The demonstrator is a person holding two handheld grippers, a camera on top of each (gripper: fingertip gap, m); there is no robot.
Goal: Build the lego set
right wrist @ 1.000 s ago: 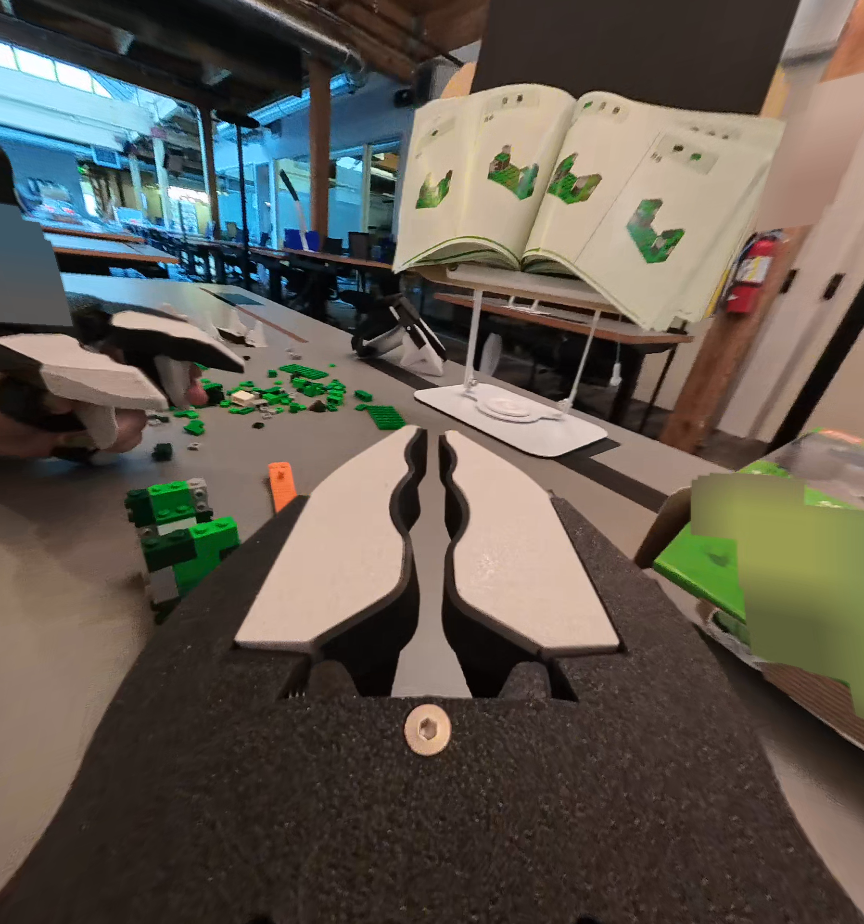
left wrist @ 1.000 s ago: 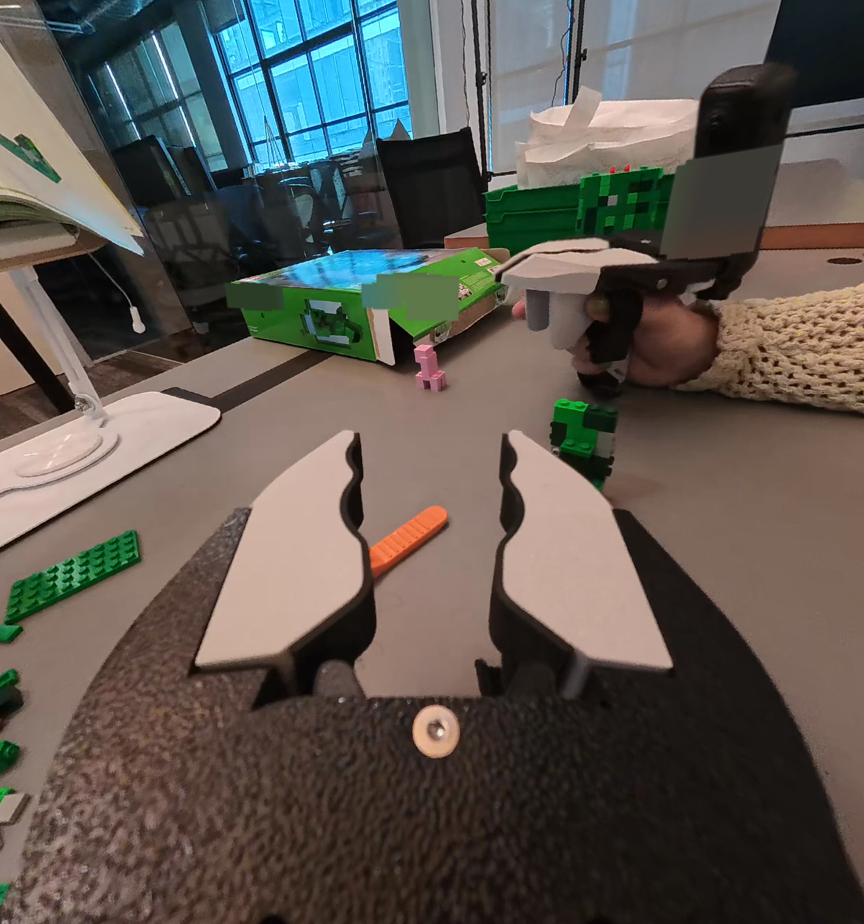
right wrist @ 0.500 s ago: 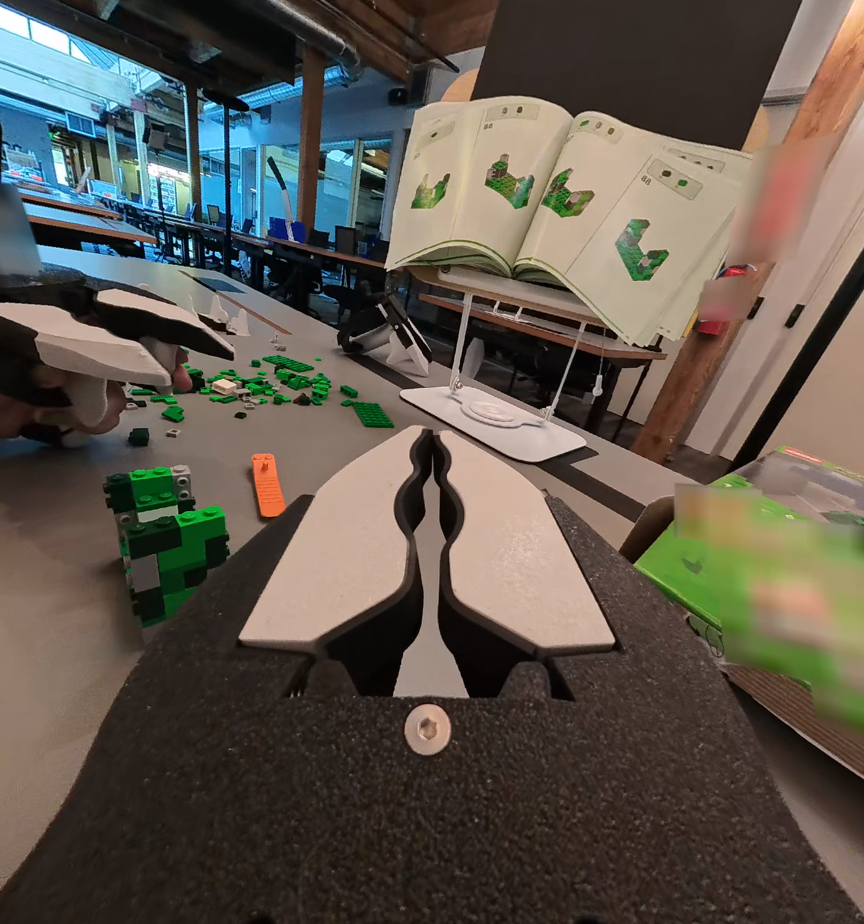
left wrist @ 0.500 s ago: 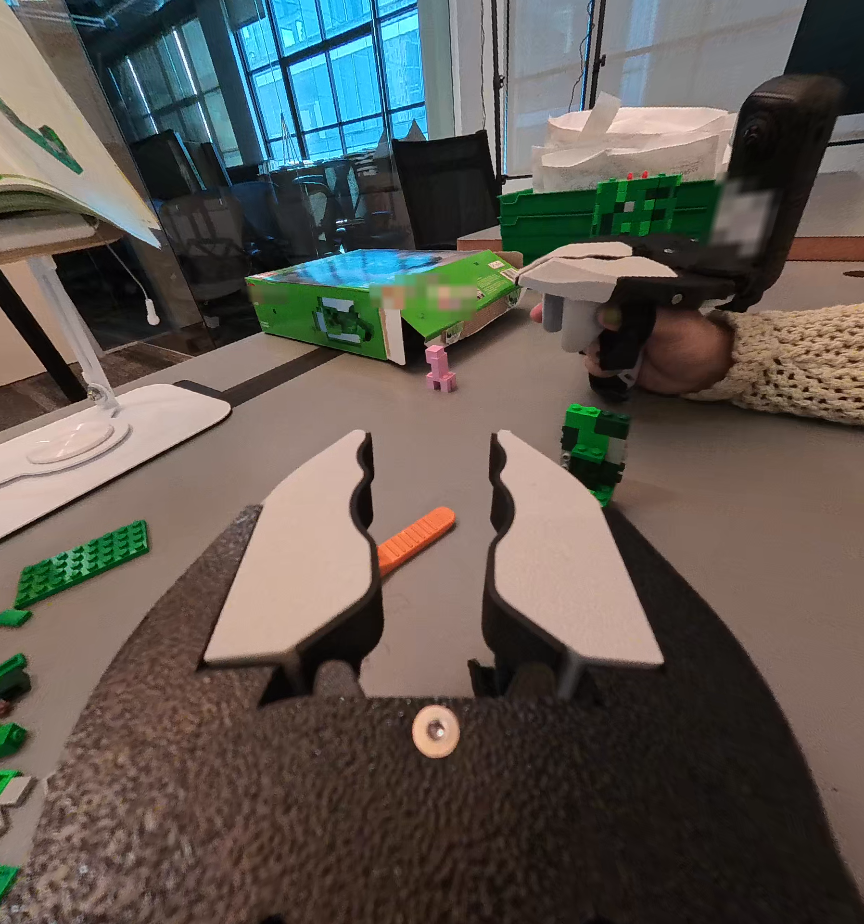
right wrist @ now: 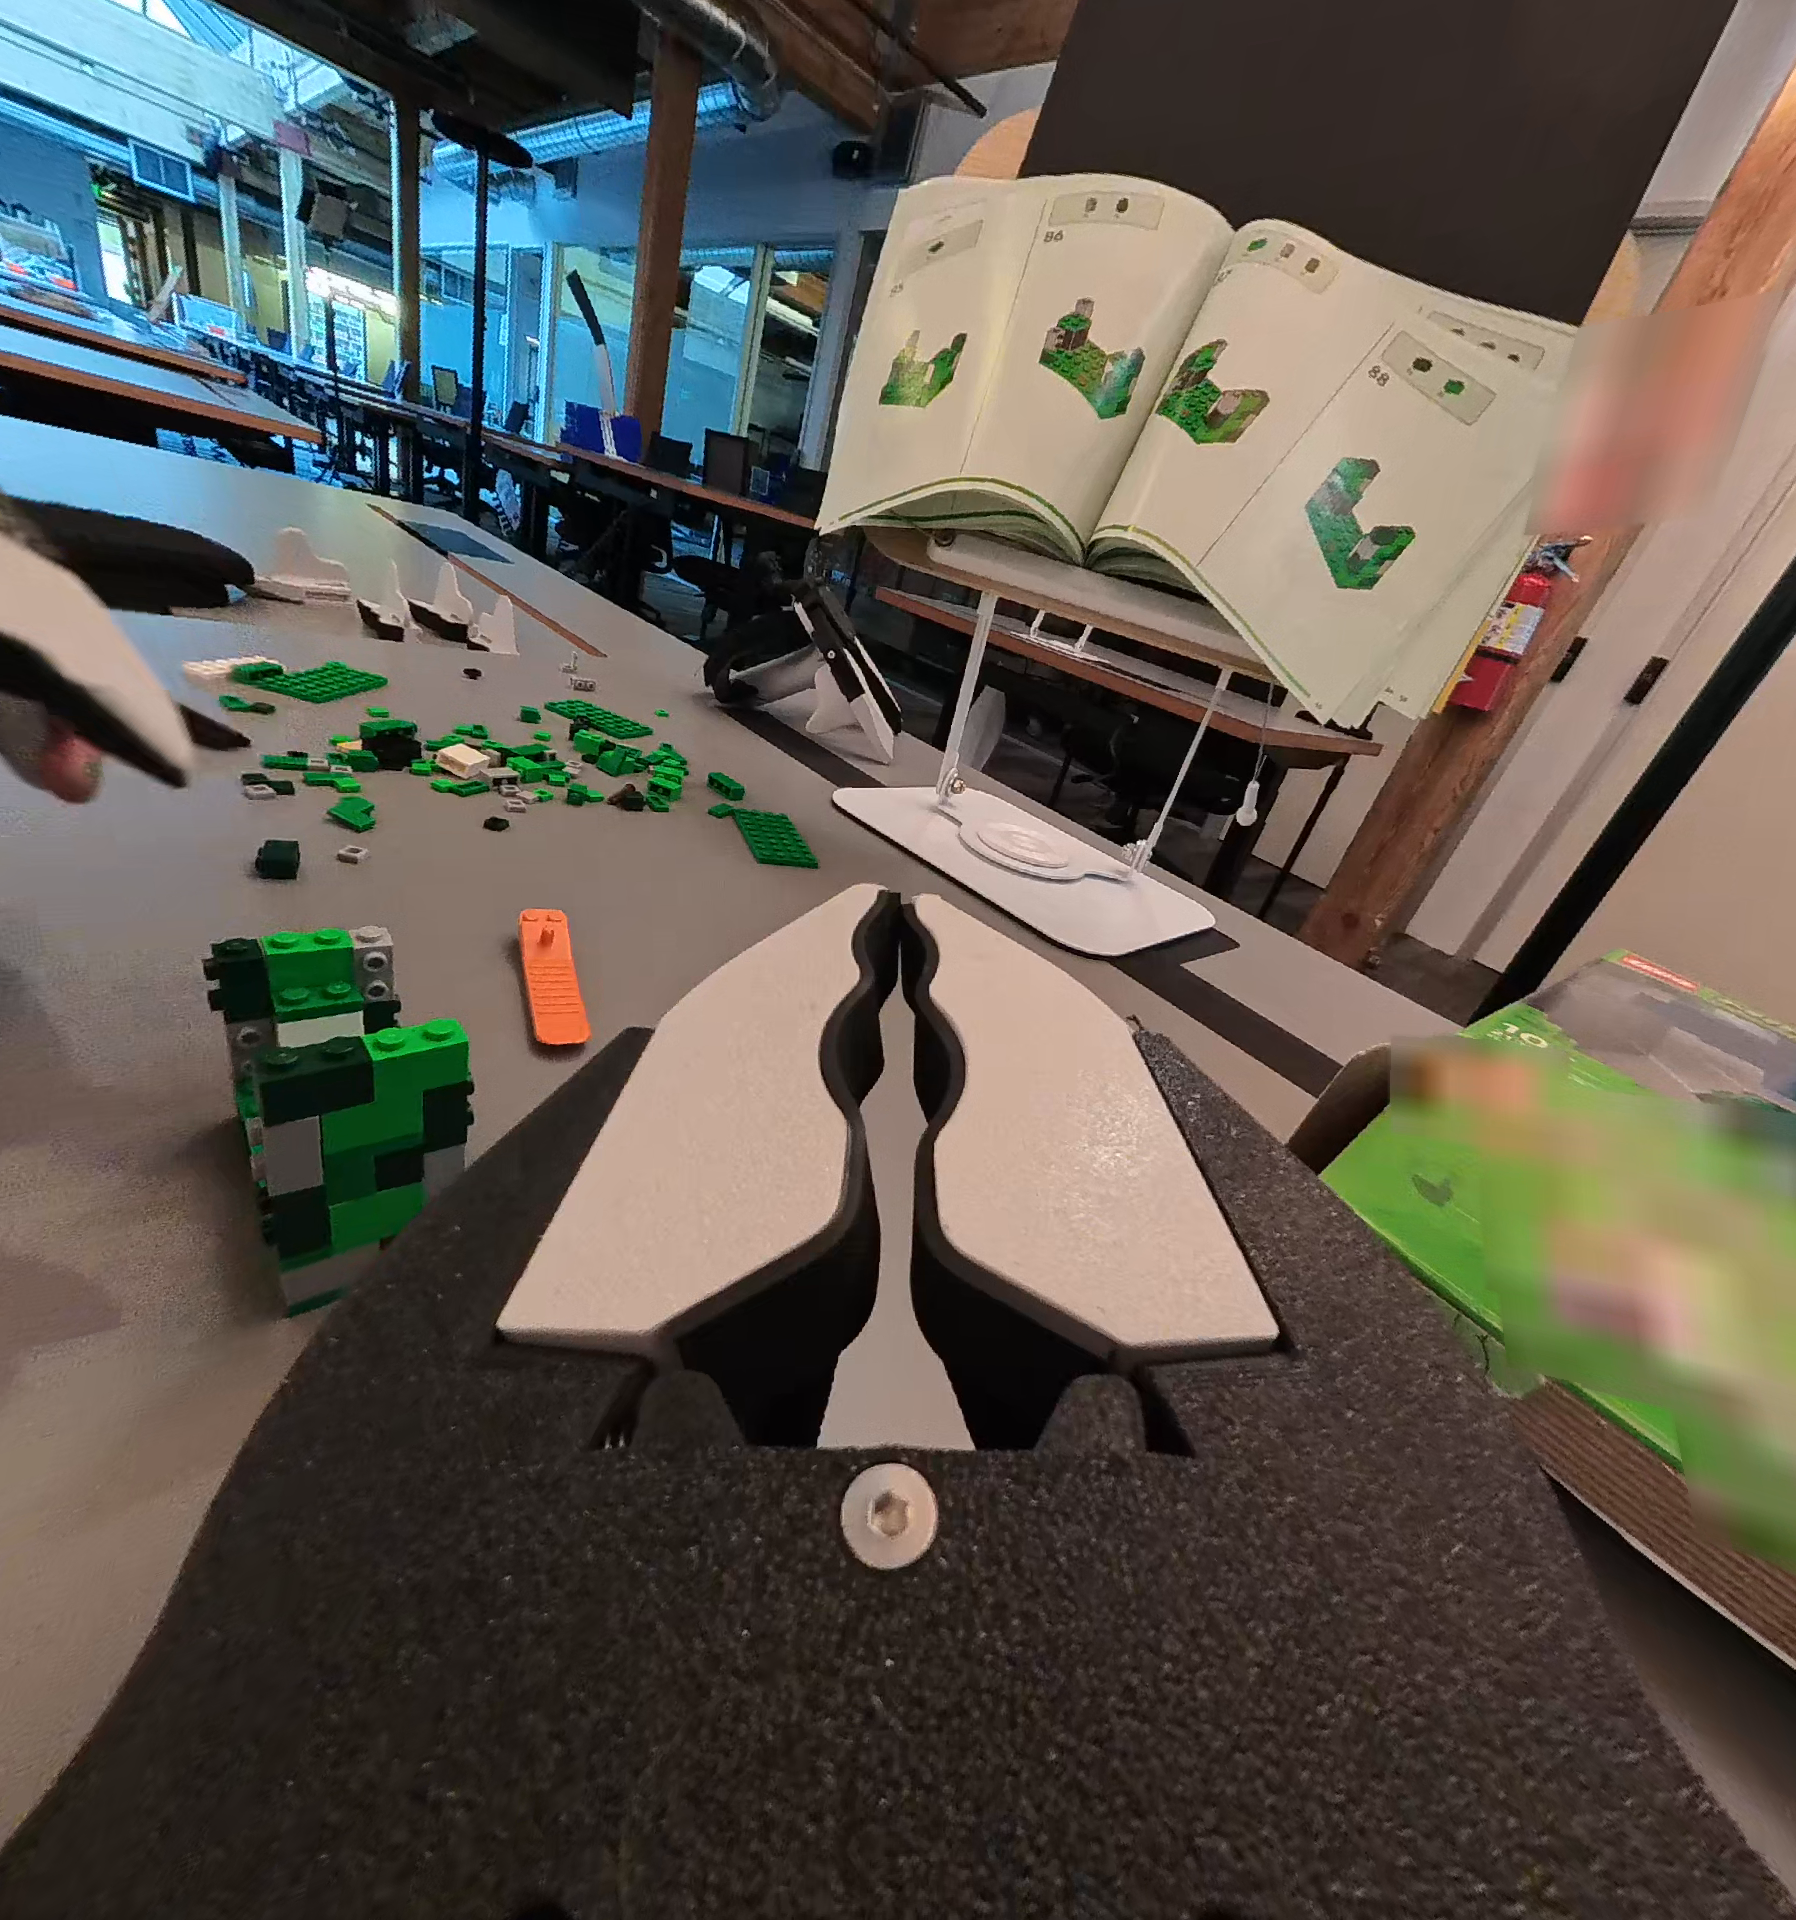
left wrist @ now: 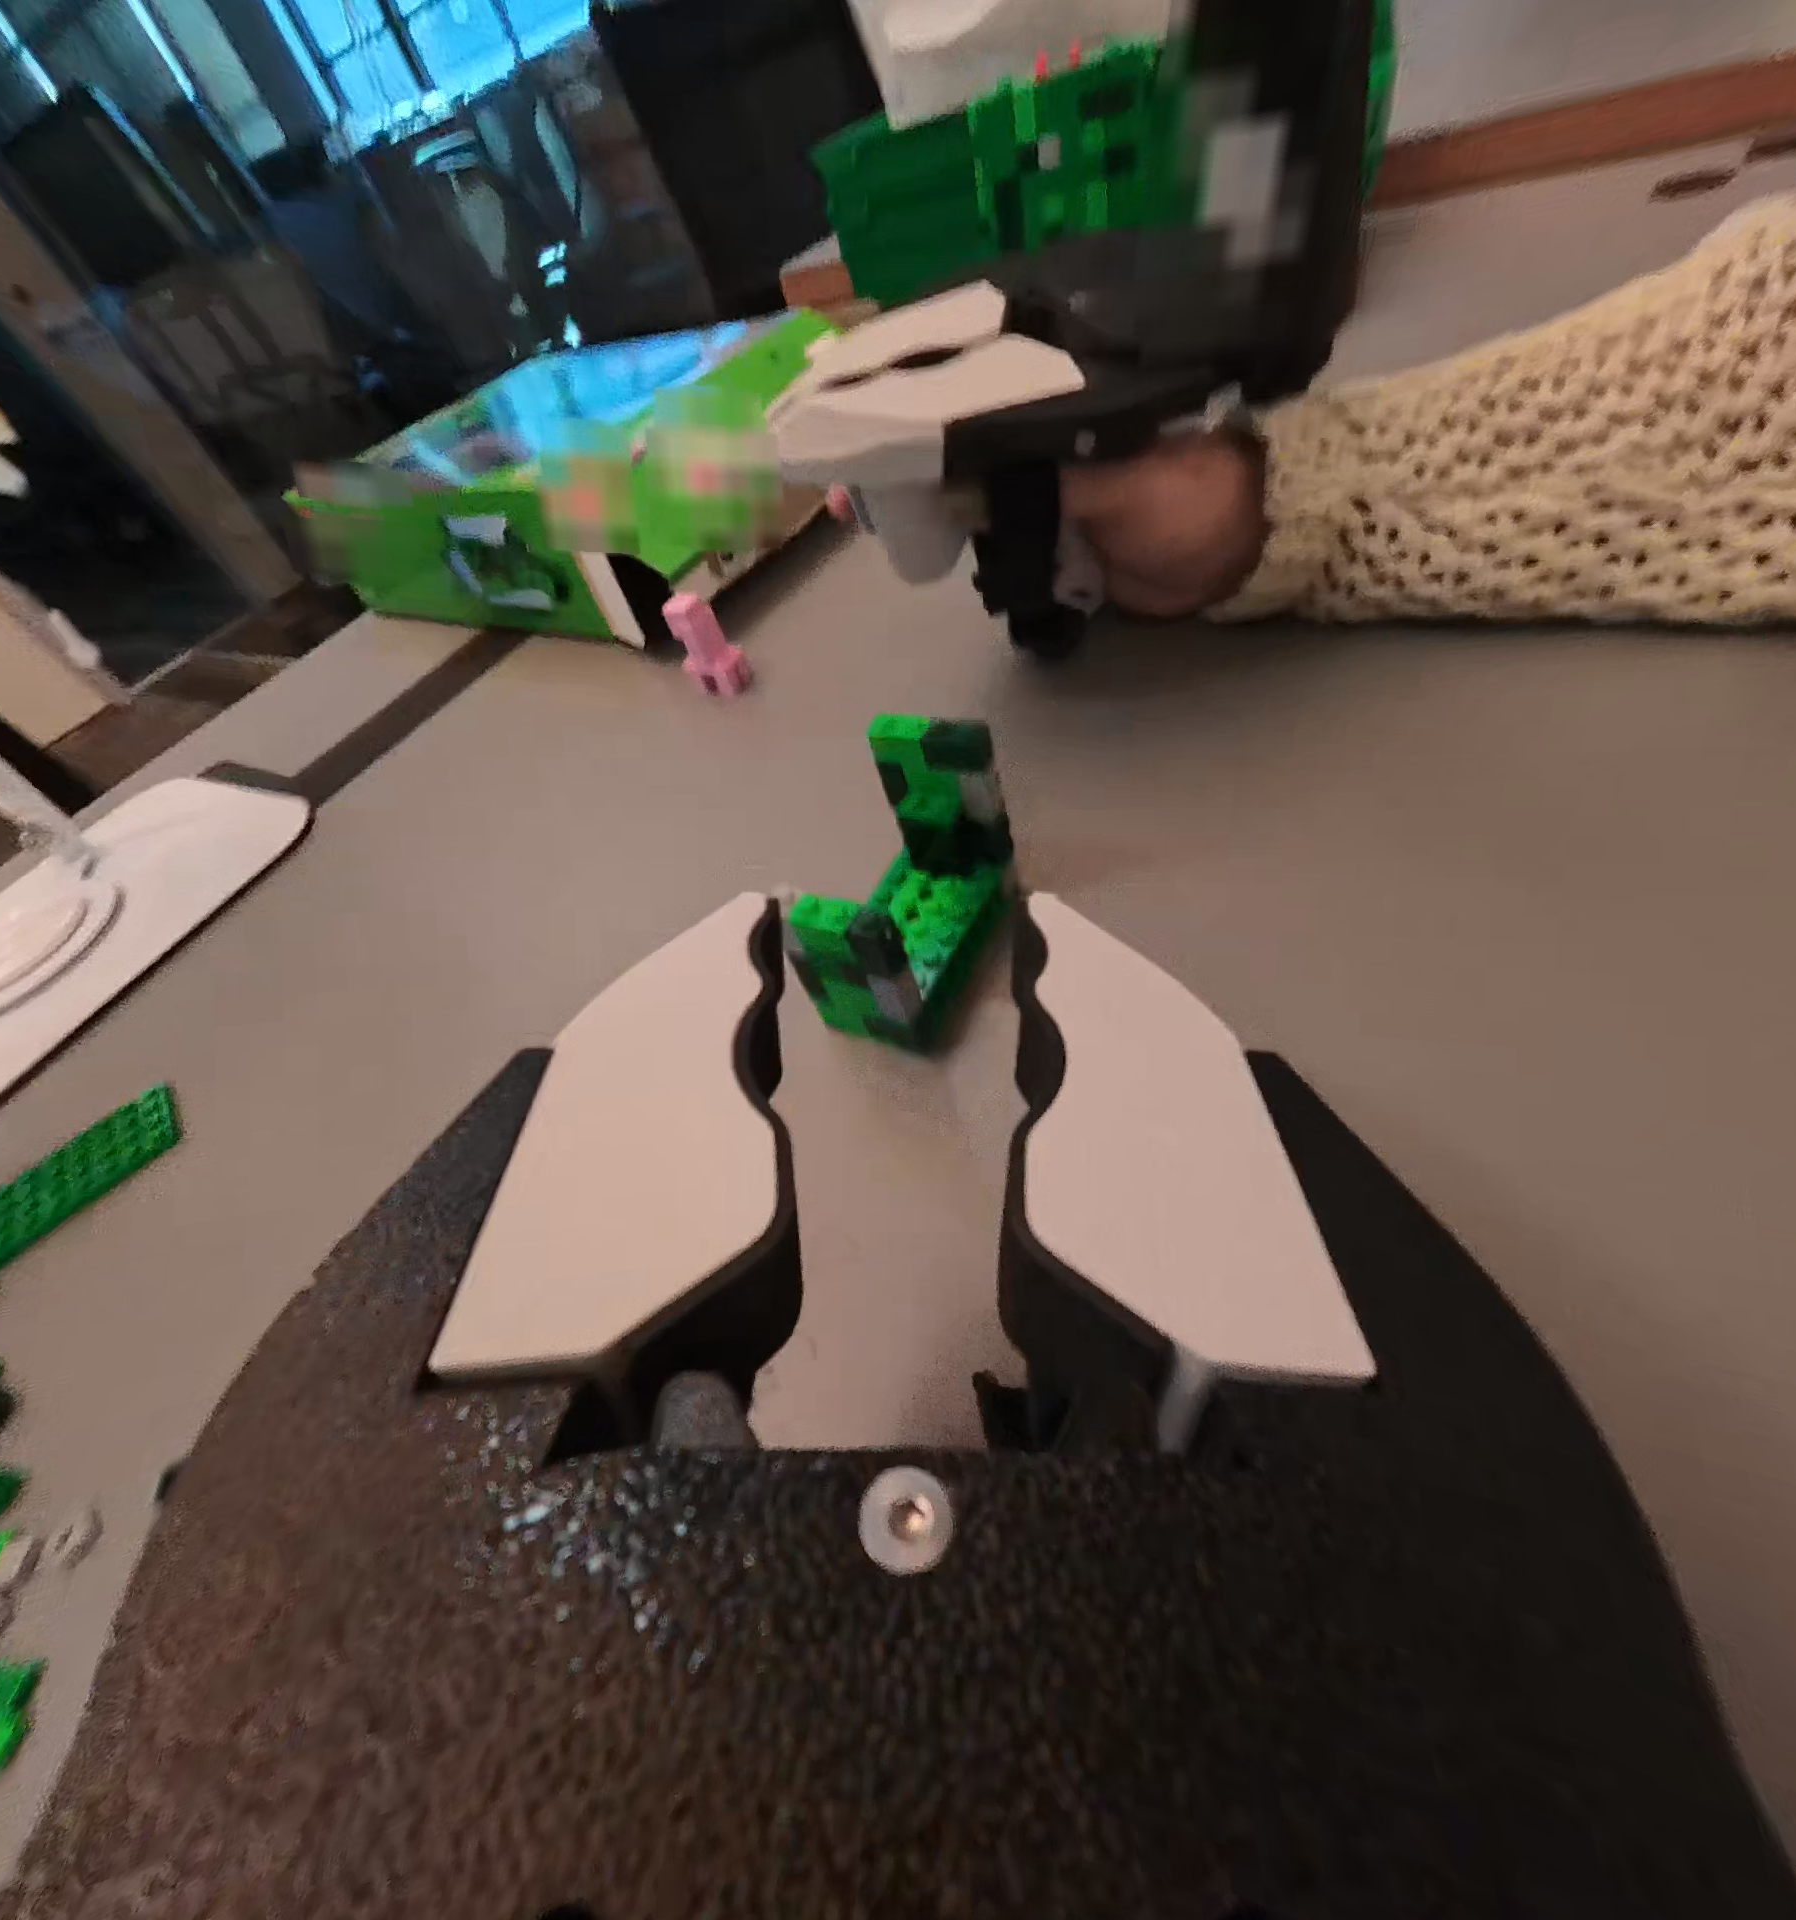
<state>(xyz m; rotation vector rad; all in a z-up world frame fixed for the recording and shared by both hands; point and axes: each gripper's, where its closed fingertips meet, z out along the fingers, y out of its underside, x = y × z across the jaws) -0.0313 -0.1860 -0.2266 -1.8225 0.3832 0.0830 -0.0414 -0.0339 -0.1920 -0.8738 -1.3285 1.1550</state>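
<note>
A green, dark green and grey lego build (left wrist: 909, 956) stands on the grey table (left wrist: 1393, 987). In the left wrist view it shows just past and between the tips of my left gripper (left wrist: 899, 920), which is open and holds nothing. The build also shows in the right wrist view (right wrist: 343, 1101), low on the left. My right gripper (right wrist: 894, 904) is shut and empty, to the right of the build. It shows in the left wrist view (left wrist: 925, 416) beyond the build, held by a hand in a cream knit sleeve. The left gripper's finger (right wrist: 63, 665) enters the right wrist view above and behind the build.
An orange brick separator (right wrist: 553, 977) lies beside the build. Several loose green pieces (right wrist: 478, 758) and green plates (left wrist: 73, 1184) lie scattered. An open instruction book (right wrist: 1185, 395) sits on a white stand (right wrist: 1029, 862). A green set box (left wrist: 561, 499) and a pink figure (left wrist: 707, 644) lie beyond. Left tips to right tips: about 15 centimeters. The open instruction book (right wrist: 1185, 395) is about 35 centimeters from my right fingertips.
My left gripper has moved forward and right and tipped down, so the build now lies between its fingertips. The orange separator has left its view. The right gripper stays shut.
</note>
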